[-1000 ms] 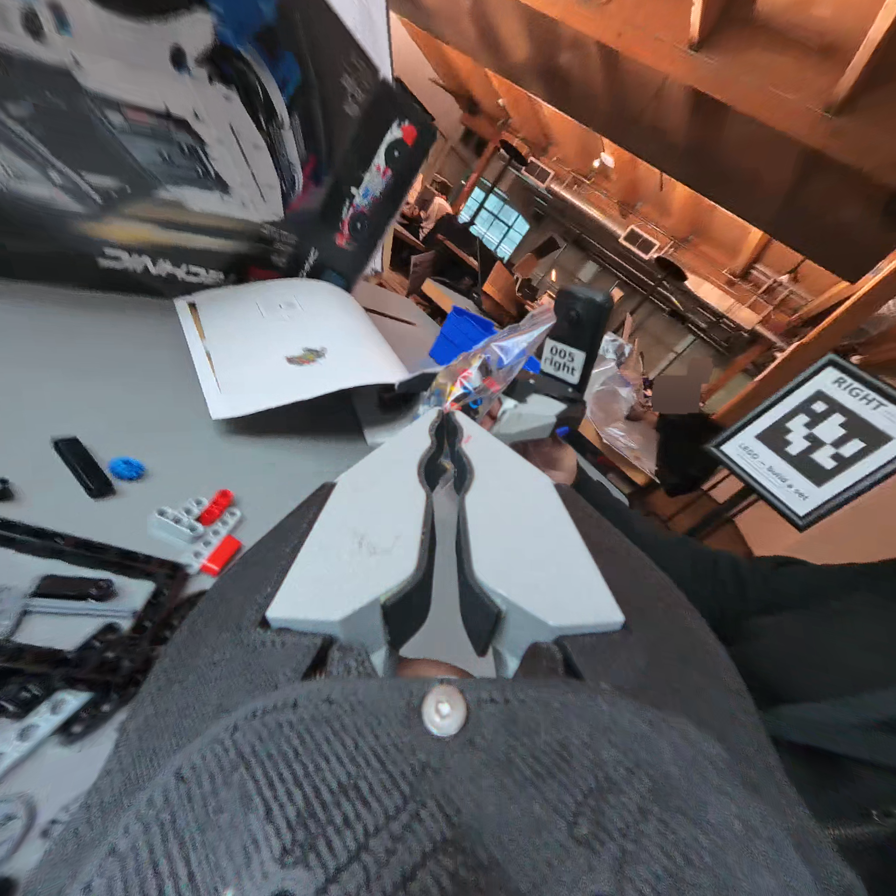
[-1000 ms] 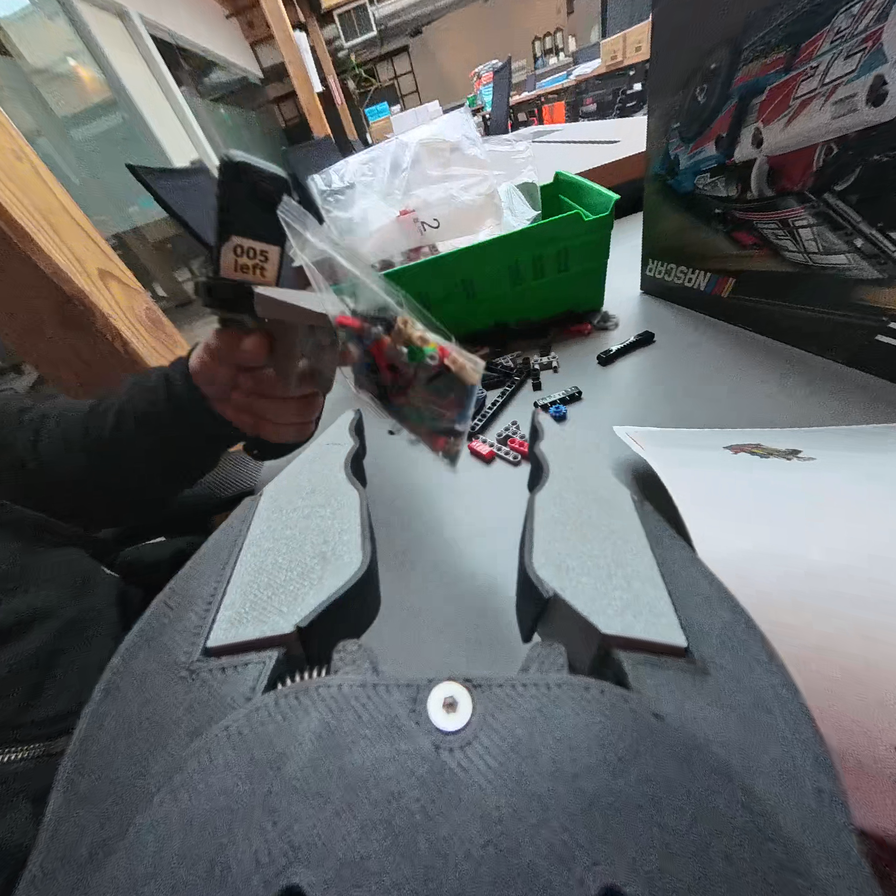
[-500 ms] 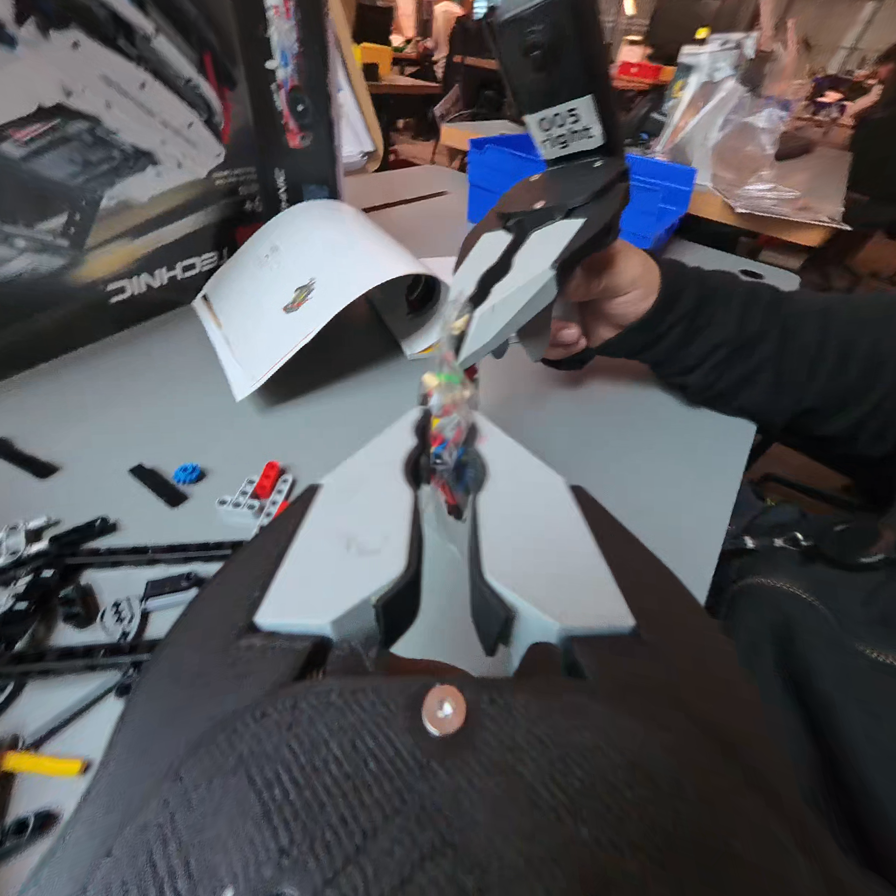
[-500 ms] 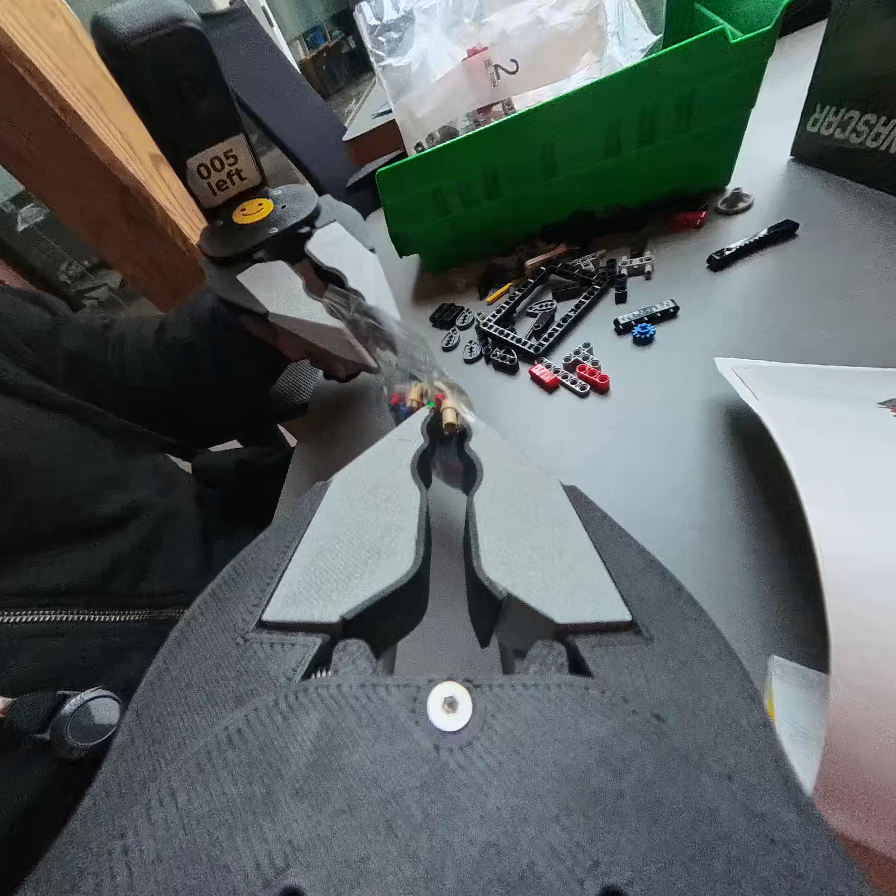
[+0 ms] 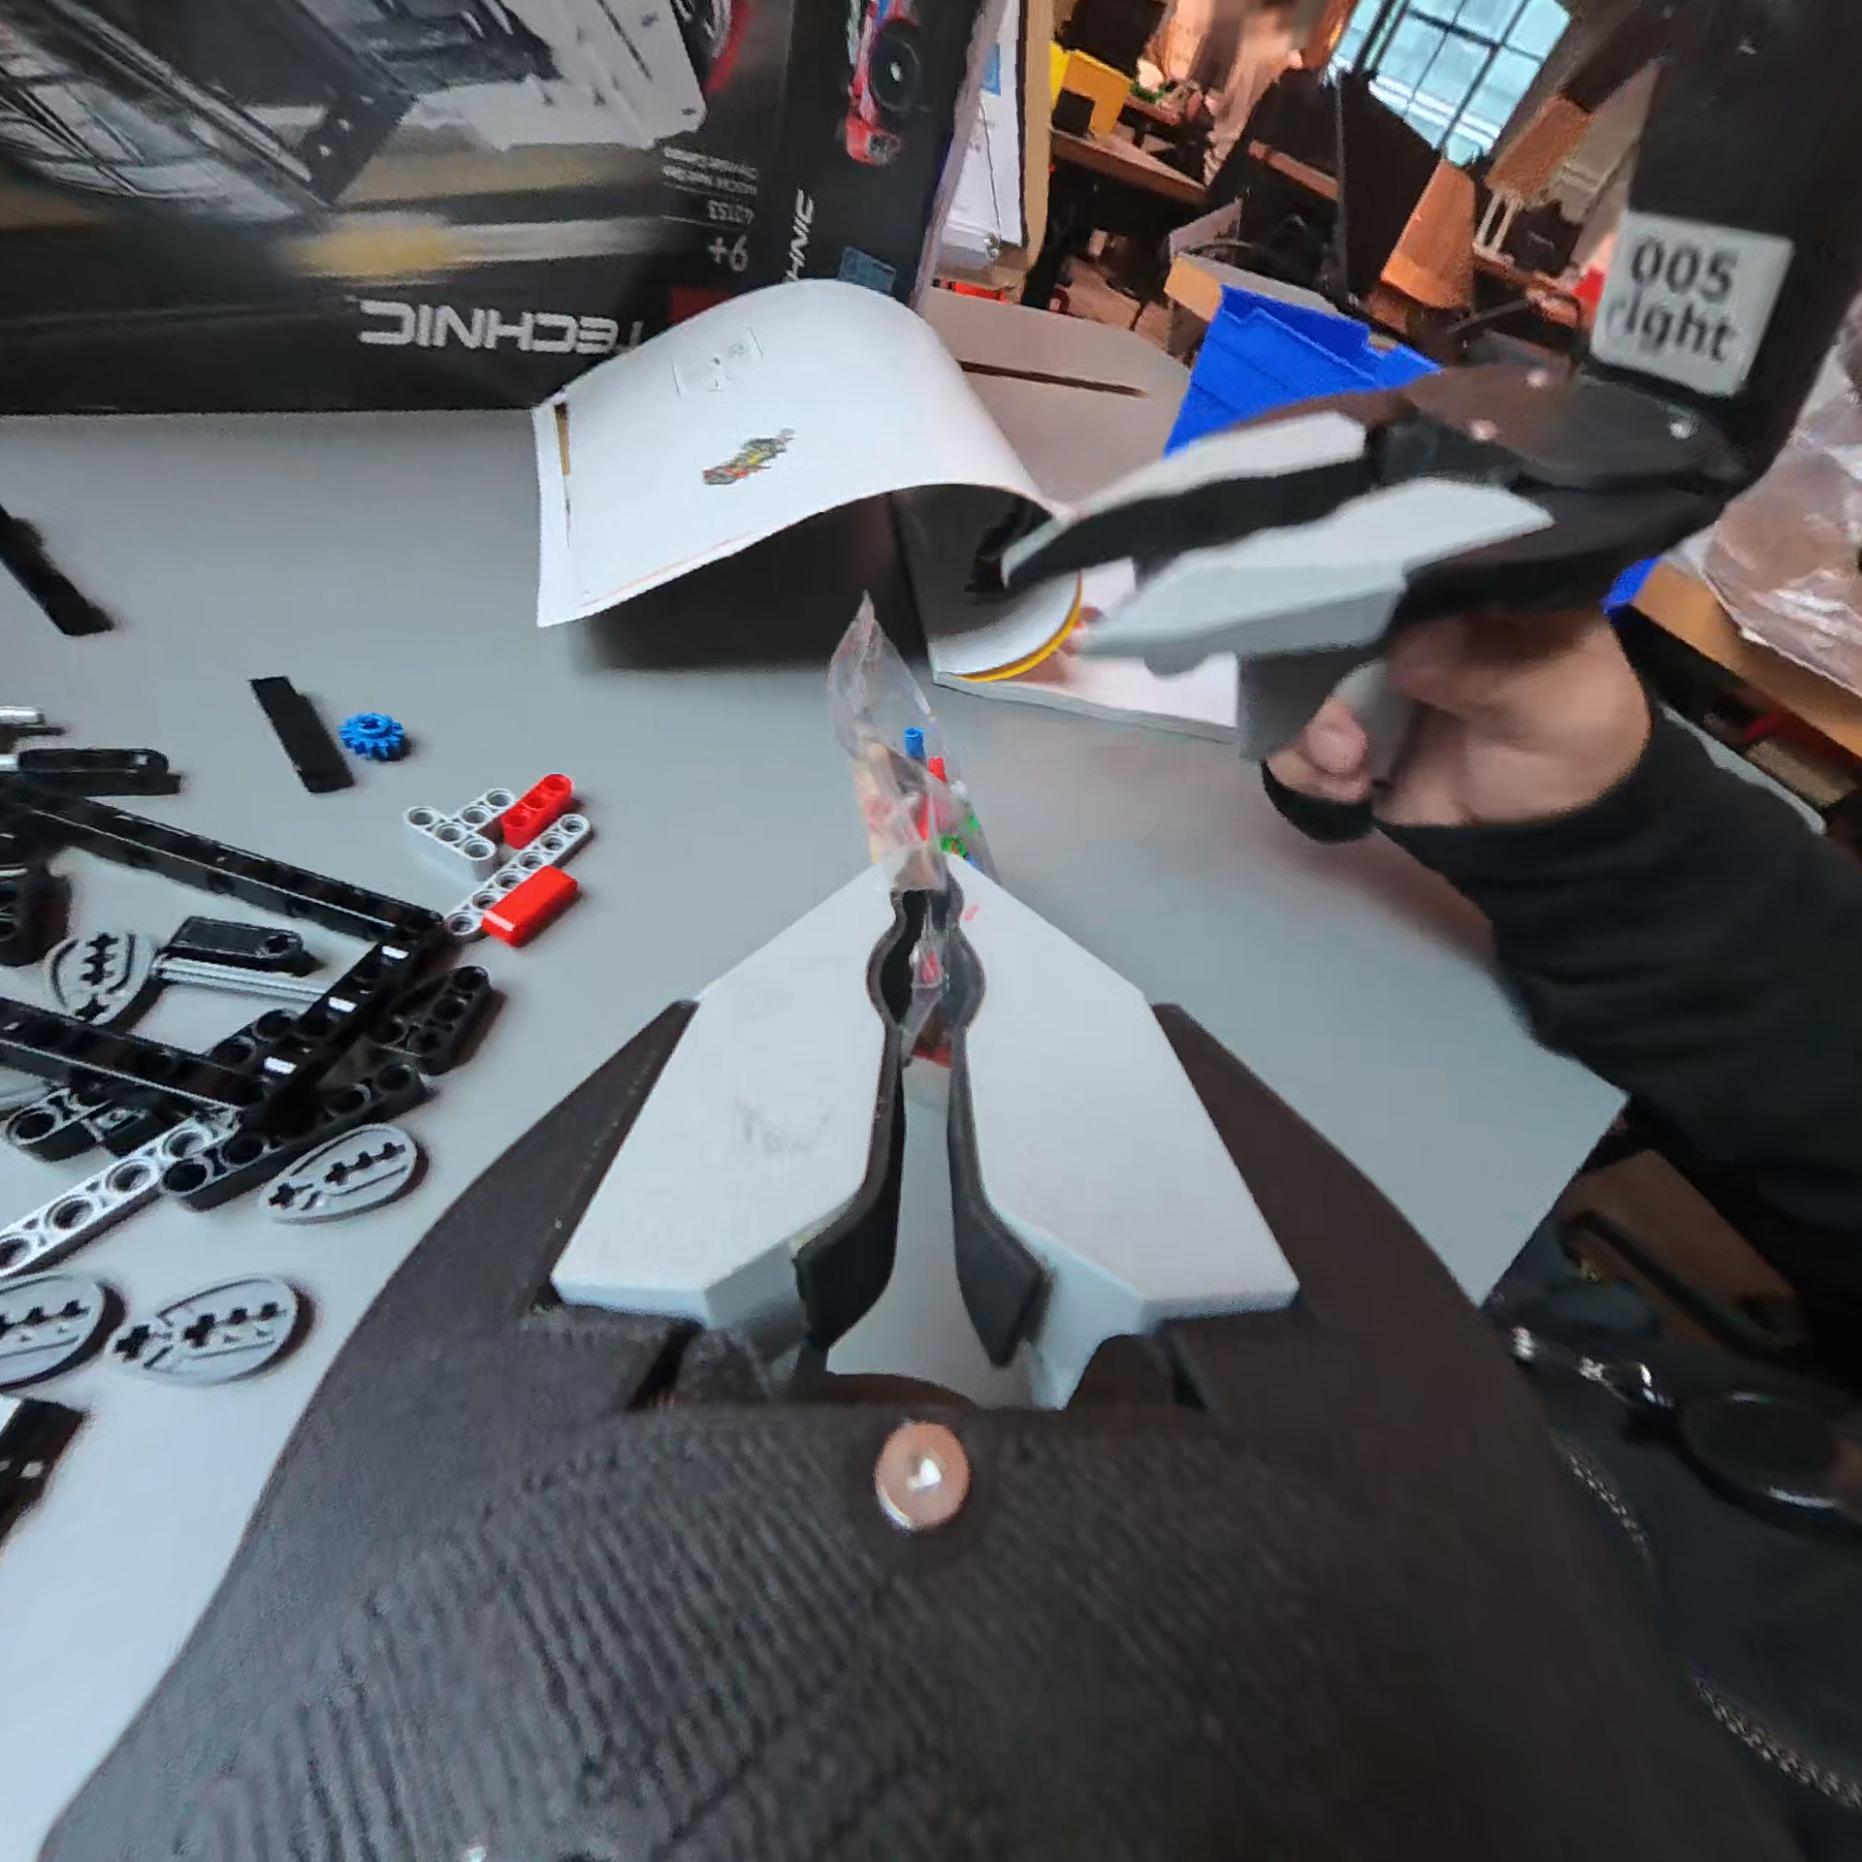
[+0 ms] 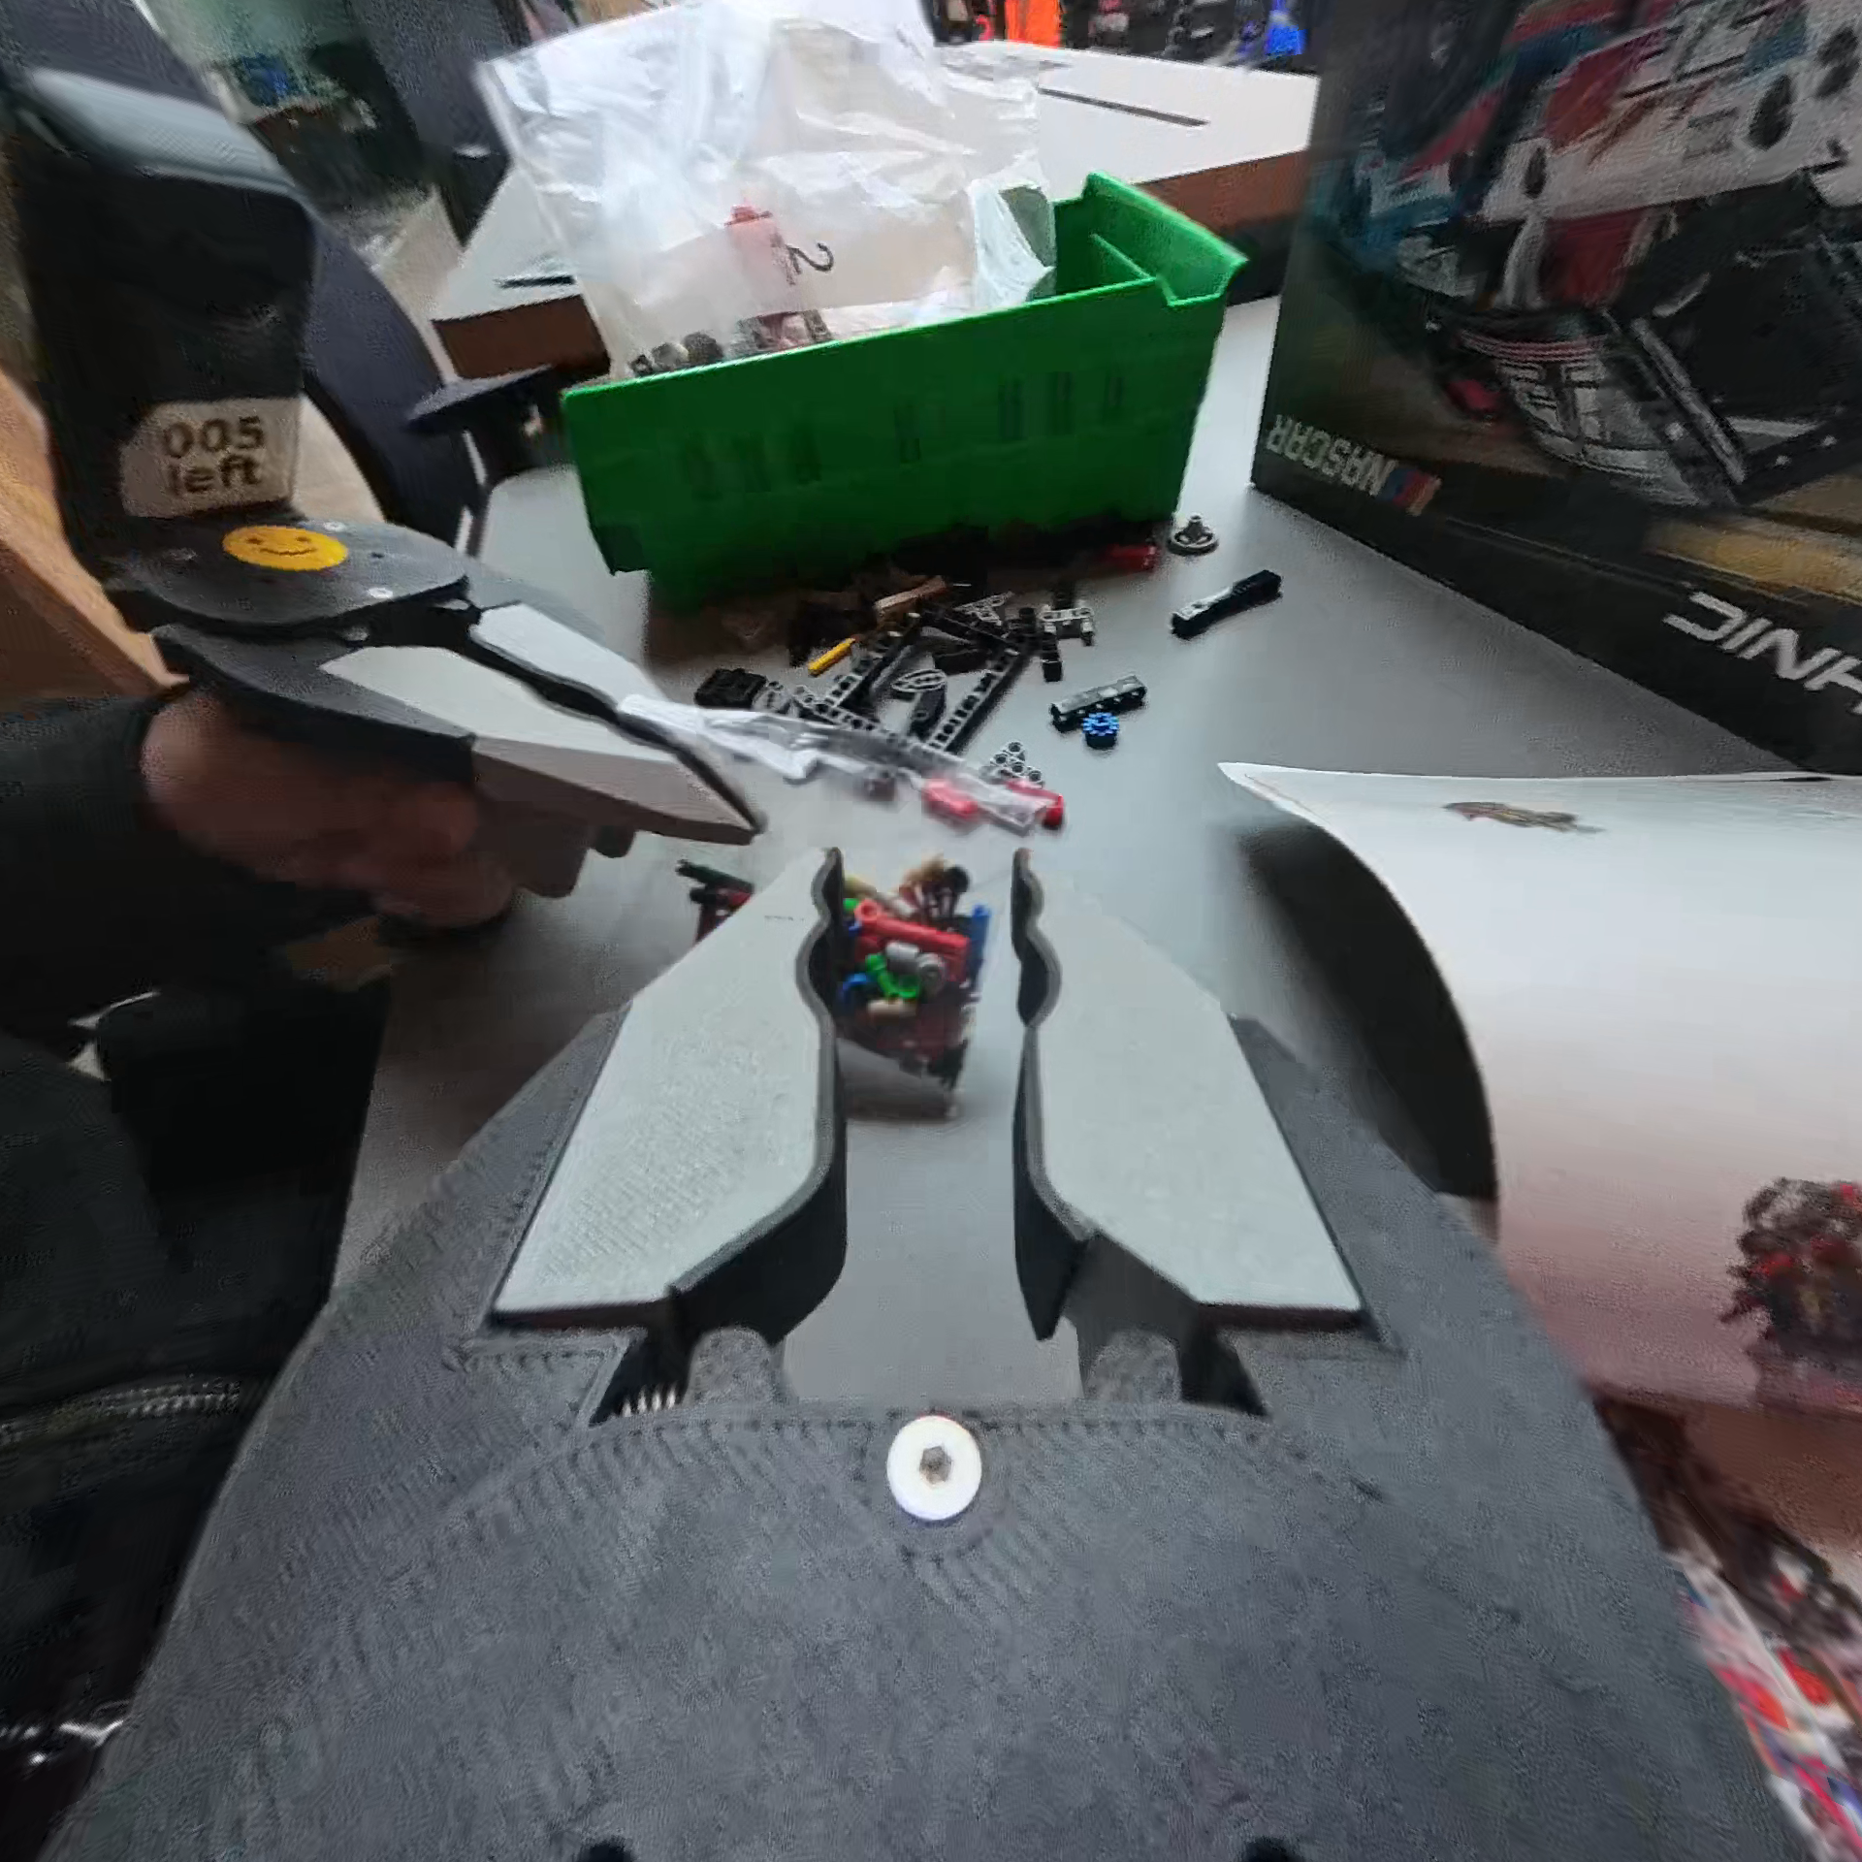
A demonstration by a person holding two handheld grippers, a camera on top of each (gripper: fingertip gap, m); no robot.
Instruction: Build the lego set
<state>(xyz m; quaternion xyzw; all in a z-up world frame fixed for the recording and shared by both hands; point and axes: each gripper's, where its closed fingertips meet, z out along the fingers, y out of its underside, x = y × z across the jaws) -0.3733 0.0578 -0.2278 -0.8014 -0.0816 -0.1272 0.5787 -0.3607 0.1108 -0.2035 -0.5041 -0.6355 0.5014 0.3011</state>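
My left gripper (image 5: 922,897) is shut on a small clear bag (image 5: 907,796) of mixed coloured lego pieces, held above the grey table (image 5: 302,524). The bag sticks out past the fingertips. My right gripper (image 6: 922,867) is open and holds nothing. In the right wrist view the bag (image 6: 907,967) shows in the gap between its fingers, and I cannot tell if they touch it. The left gripper (image 6: 705,766) comes in from the left there. The right gripper (image 5: 1018,574) shows at the upper right of the left wrist view, near the bag's top.
Loose black beams and a frame (image 5: 252,967), red and grey pieces (image 5: 504,856) and a blue gear (image 5: 371,734) lie left. A green bin (image 6: 907,453) with clear bags (image 6: 766,181) stands behind. The curled instruction booklet (image 5: 766,474), the set box (image 6: 1572,252) and a blue bin (image 5: 1280,363) are beyond.
Half a second ago both grippers were shut on the bag. The right gripper has opened and let go. The left gripper still holds the bag, now lower over the table.
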